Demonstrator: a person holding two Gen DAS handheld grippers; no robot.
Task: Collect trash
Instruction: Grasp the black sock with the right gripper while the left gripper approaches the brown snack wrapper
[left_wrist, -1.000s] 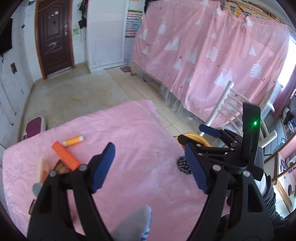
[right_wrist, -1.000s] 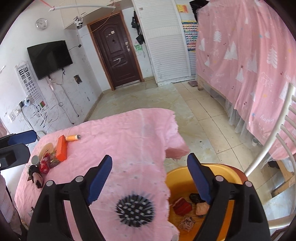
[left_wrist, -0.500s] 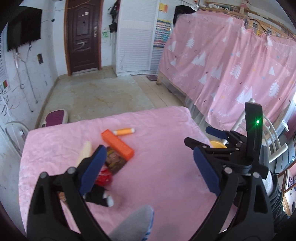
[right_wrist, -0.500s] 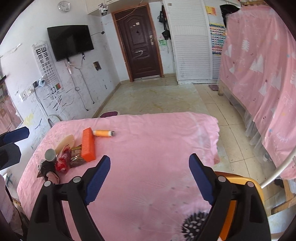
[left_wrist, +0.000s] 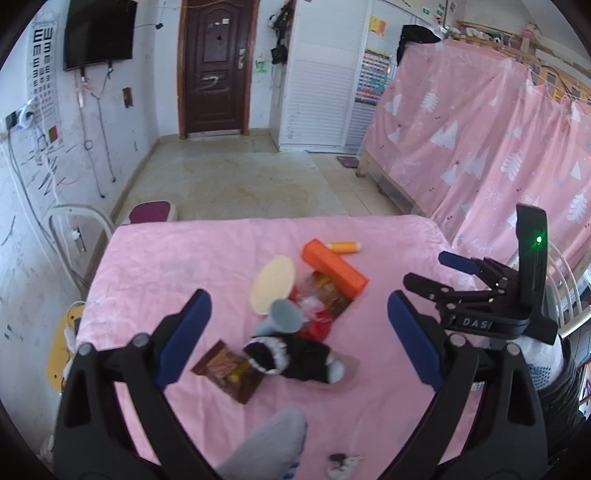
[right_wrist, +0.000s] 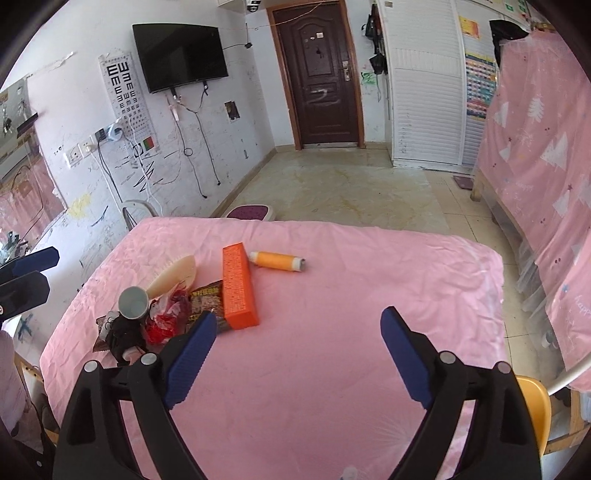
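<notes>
A pile of items lies on the pink-covered table (left_wrist: 388, 350): a brown snack wrapper (left_wrist: 231, 371), a red crumpled wrapper (left_wrist: 317, 321), another printed wrapper (right_wrist: 205, 299), an orange box (left_wrist: 334, 267), an orange spool (left_wrist: 345, 247), a cream brush (left_wrist: 273, 282), a grey cup (left_wrist: 284, 315) and a black sock-like item (left_wrist: 295, 356). My left gripper (left_wrist: 295, 332) is open and empty above the pile. My right gripper (right_wrist: 295, 354) is open and empty over bare cloth, right of the pile; it also shows in the left wrist view (left_wrist: 454, 273).
An orange basin (right_wrist: 532, 406) sits below the table's right edge. A white chair (left_wrist: 74, 229) stands at the table's far left corner. A pink curtain (left_wrist: 498, 147) hangs on the right. Tiled floor lies beyond the table.
Both grippers have swung left, away from the basin and spiky brush, toward the pile. The pile now sits between my left gripper's fingers. Both stayed open.
</notes>
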